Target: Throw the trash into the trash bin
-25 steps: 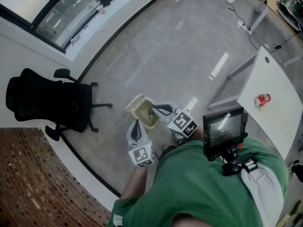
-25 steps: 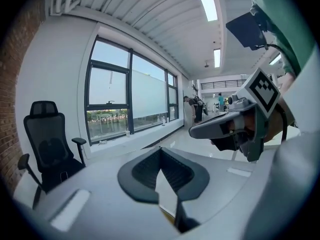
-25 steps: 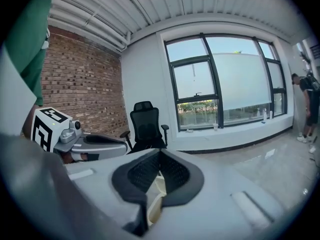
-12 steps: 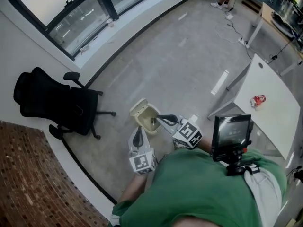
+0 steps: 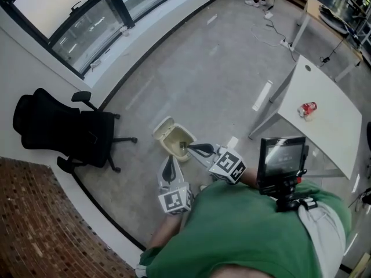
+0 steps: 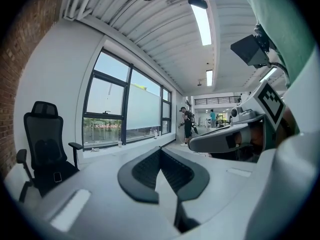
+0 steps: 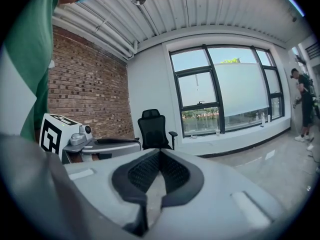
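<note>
Head view looks steeply down on a person in a green shirt who holds both tools out over the floor [image 5: 203, 80]; the left tongs [image 5: 169, 161] and the right tongs [image 5: 189, 147] point toward a beige trash bin [image 5: 172, 143] that stands on the floor with its hinged lid [image 5: 163, 126] tipped back and its mouth open; the right tongs' tip reaches over the bin's near rim, the left tongs sit just beside it. Left gripper view shows those tongs [image 6: 160, 150] pressed together with nothing between them; right gripper view shows the same of the right tongs [image 7: 160, 155], closed and empty; both look level toward the windows and a black office chair [image 7: 154, 129], not into the bin. A crushed red can [image 5: 306, 109] lies on the white worktop [image 5: 327, 129], well apart from the bin; a small dark speck shows inside the bin, too small to name.

By my judgement this fits two stages: a piece dropped in and the tongs drawn shut above the open mouth, or the tongs closed and empty at the bin with the can yet to be fetched; whether the can is the task's trash I cannot tell. Any further pick-up would call for tongs parted first, then closed across the piece, and a release over the open mouth.
</note>
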